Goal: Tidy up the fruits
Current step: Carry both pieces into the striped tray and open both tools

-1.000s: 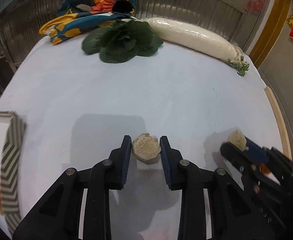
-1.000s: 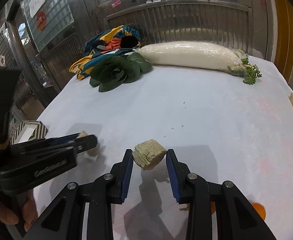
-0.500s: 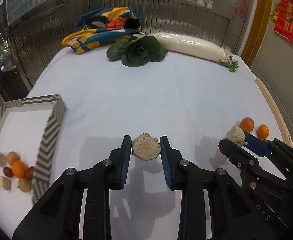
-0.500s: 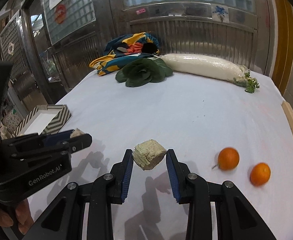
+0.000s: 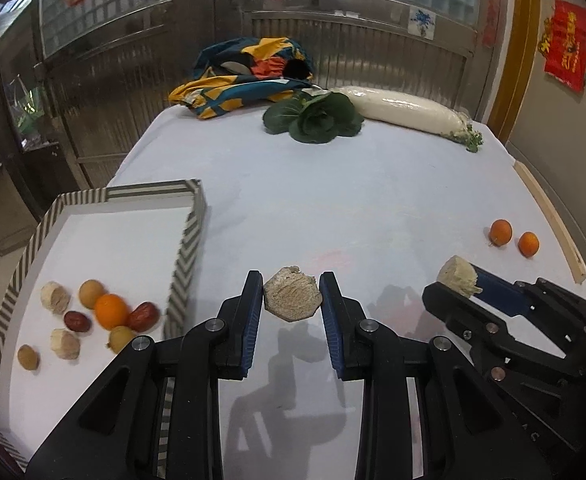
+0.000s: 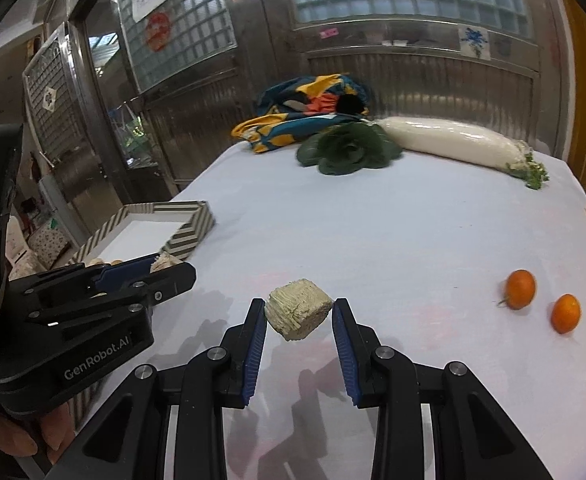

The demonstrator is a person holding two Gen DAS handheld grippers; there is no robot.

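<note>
White table (image 5: 333, 200): the tray (image 5: 189, 240) already holds several fruits. Your left gripper (image 5: 291, 300) and right gripper (image 6: 299, 316) each clamp a sugarcane chunk (image 5: 291, 298); two oranges (image 5: 500, 232) left.

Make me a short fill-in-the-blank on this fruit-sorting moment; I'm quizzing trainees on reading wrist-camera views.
1. Each gripper, the left gripper and the right gripper, is shut on a pale fibrous ____.
2. The number of small oranges loose on the white table is ____.
3. The striped tray holds exactly ____ orange.
4. The green leafy vegetable lies beside a long white ____.

Missing words: chunk; two; one; radish
</note>
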